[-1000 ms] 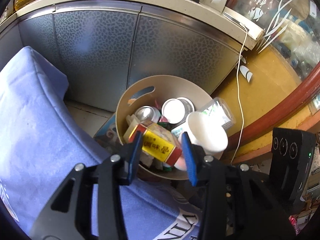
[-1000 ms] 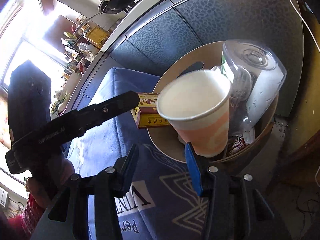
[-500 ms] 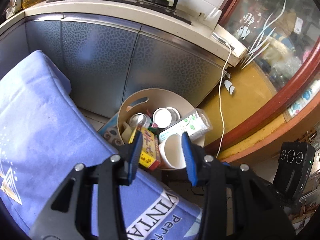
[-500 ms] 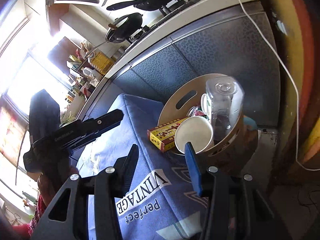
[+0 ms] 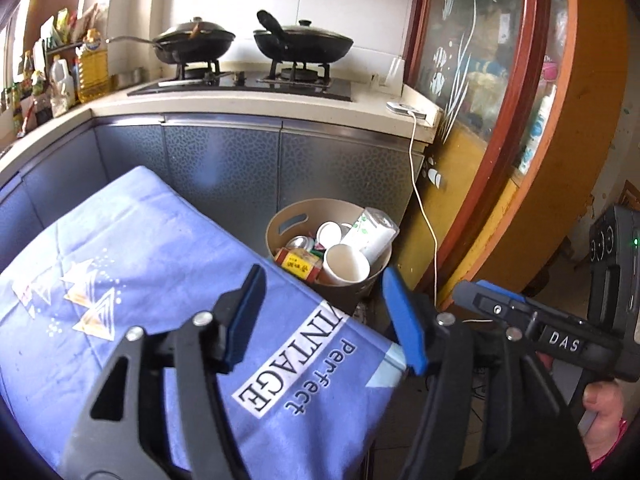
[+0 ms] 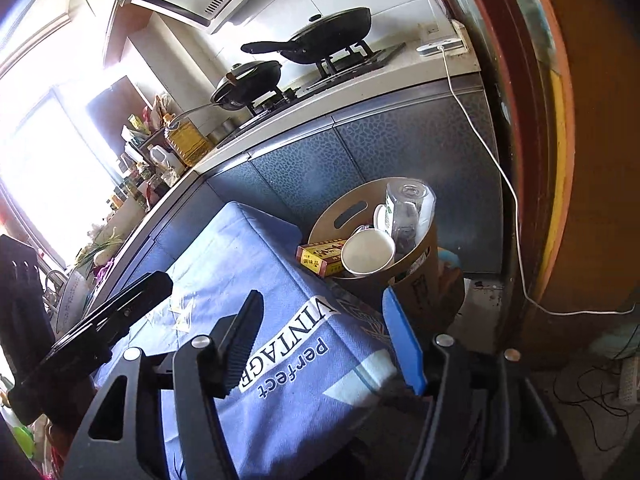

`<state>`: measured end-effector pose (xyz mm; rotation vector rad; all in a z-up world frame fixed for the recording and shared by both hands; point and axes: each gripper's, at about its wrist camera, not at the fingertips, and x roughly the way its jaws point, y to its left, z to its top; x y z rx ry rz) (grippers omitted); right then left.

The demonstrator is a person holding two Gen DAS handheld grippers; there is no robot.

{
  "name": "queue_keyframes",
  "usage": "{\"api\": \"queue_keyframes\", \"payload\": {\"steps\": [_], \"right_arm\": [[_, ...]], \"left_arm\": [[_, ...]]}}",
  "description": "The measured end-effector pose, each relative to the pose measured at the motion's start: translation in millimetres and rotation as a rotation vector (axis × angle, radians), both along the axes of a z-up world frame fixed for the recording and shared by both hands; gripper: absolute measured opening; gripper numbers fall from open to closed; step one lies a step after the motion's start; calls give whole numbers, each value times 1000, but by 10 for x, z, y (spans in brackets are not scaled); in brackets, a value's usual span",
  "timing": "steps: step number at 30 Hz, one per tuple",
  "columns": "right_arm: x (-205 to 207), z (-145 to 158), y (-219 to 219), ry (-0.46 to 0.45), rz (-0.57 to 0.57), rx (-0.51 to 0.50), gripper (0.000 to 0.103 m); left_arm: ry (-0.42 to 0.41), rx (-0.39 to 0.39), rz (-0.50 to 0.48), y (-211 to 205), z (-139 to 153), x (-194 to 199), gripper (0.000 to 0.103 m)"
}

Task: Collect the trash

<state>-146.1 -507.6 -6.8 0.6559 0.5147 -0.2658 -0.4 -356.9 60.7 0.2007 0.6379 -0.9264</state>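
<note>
beige bin (image 5: 362, 282) beyond the cloth's corner now holds box (image 5: 297, 261) and cup (image 5: 345, 264) — left gripper (image 5: 322, 314) and right gripper (image 6: 320, 334) withdrawn, jaws opening, empty.

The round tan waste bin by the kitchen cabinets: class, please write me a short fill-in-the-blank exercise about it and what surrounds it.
1. The white paper cup lies in the round tan waste bin beside a red and ____ carton.
2. The table's cloth is ____.
3. On the stove stand ____ black pans.
4. Both grippers hold ____.

Missing words: yellow; blue; two; nothing
</note>
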Motion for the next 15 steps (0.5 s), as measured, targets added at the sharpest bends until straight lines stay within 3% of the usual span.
{"api": "queue_keyframes", "payload": {"steps": [9,15], "right_arm": [[-99,316,304,-6,27,-87,65],[-134,426,377,-21,19,-120,65]], "left_arm": [[-58,-37,40,335,222,-268,78],[-83,-54,67,441,330,-306,85]]}}
